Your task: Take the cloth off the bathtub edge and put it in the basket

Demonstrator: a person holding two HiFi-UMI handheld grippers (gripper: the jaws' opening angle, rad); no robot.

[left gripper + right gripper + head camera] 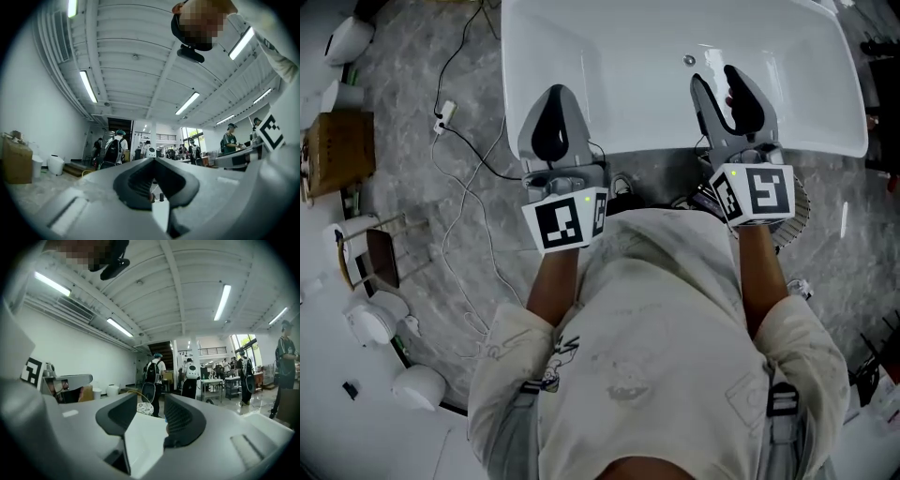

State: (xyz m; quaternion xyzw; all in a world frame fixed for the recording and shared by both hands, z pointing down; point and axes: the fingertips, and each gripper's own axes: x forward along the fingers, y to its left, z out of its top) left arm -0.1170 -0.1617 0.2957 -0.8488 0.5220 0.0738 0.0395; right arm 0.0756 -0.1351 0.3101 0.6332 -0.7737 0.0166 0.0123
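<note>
Head view only: white glossy bathtub (675, 37) on grey marbled floor (422, 103). Rim of what looks like ribbed round basket (800, 211) sits just beside right gripper (717, 80).
Gripper views only: white ceiling with strip lights (88, 86), people with backpacks (151, 371).
Cloth: can't tell where, no view shows it.
Forearms out, side by side, grippers over tub's near edge.
Left gripper (555, 91) clenched, empty; right gripper's jaws apart, gripping nothing.

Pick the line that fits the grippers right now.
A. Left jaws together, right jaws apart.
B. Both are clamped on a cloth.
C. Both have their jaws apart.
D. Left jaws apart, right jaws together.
A: the left gripper has its jaws meeting at the tips, while the right gripper shows a clear gap with nothing in it.
</note>
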